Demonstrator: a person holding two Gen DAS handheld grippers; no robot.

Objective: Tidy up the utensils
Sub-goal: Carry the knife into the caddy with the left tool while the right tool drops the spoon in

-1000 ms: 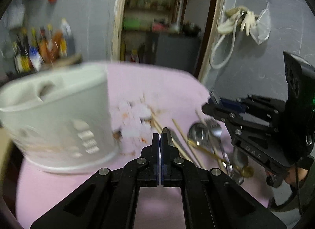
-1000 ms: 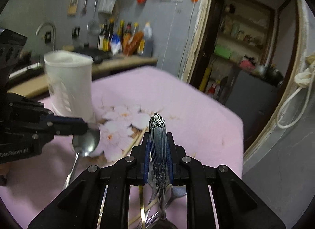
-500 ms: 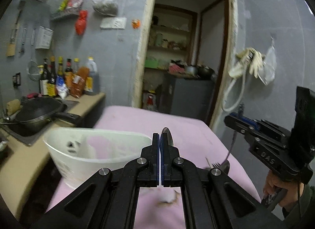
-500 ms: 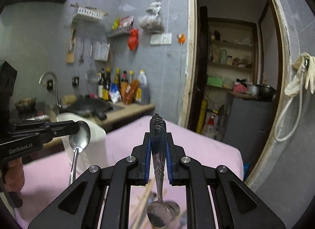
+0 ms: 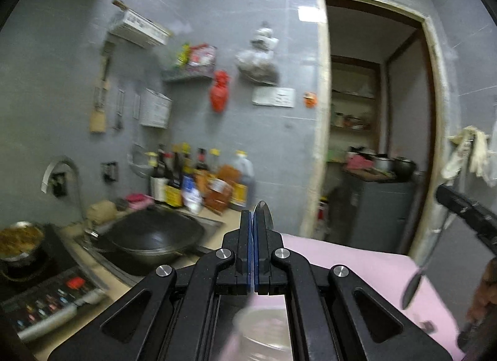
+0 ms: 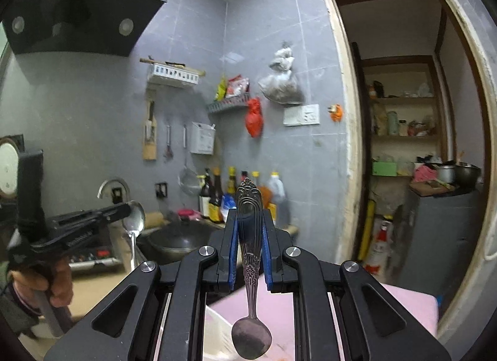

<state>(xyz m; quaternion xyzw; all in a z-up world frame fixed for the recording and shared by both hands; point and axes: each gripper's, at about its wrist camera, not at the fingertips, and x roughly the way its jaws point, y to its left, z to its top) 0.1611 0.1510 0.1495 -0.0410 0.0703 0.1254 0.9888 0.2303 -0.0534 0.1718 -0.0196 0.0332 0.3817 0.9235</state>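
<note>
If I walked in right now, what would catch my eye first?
Two spoons held up in the air. The right hand-held gripper clamps an ornate spoon by its handle, bowl hanging down; the left hand-held gripper pinches a plain spoon by its bowl, over by the black wok.

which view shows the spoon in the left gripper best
The right wrist view: the plain spoon hangs side-on from the left gripper, bowl up, handle down. The left wrist view shows only its bowl tip above the shut jaws.
</note>
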